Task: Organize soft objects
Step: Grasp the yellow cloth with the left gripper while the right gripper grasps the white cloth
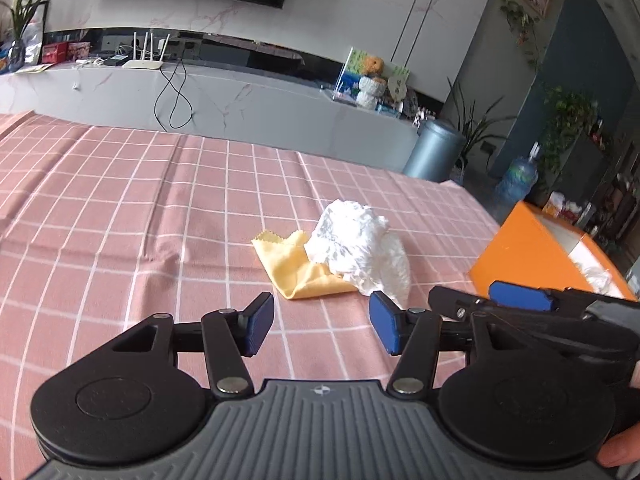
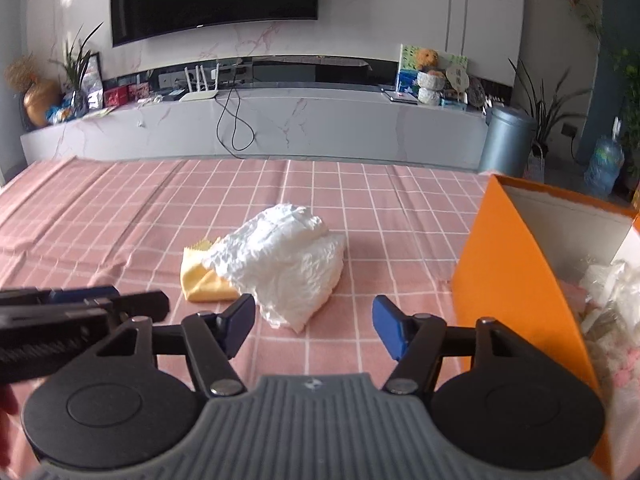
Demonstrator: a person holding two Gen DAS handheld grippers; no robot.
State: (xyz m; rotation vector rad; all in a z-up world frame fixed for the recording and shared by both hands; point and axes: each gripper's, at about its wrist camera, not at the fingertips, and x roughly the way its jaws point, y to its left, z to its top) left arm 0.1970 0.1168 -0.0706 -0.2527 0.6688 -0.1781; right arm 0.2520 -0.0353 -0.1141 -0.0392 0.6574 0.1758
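Over at the right edge of the bench, an orange box (image 2: 516,276) stands open, white inside. Crumpled white soft stuff (image 2: 612,284) lies in it, with something pale pink below that; the right wrist view blurs these, so I cannot tell what each piece is. The box's far and right sides run out of that view, and in the left wrist view the right gripper's fingers cover part of its near wall (image 1: 516,248).

On the pink checked cloth (image 1: 160,208) covering the bench, near its middle and well apart from the box, a crumpled white tissue wad (image 2: 284,264) sits on top of a yellow cloth (image 2: 200,280). The wad hides most of the yellow cloth; only its left part shows, with a zigzag-cut edge (image 1: 268,236).

Both grippers hover just in front of this pile, side by side. The left gripper (image 1: 322,322) has its blue pads spread with nothing between them, bare checked cloth under the gap. The right gripper (image 2: 314,322) is likewise spread and empty, the near tip of the wad just beyond its fingertips, not touching. A fingertip (image 1: 618,454) of the person shows at the lower right corner of the left wrist view.
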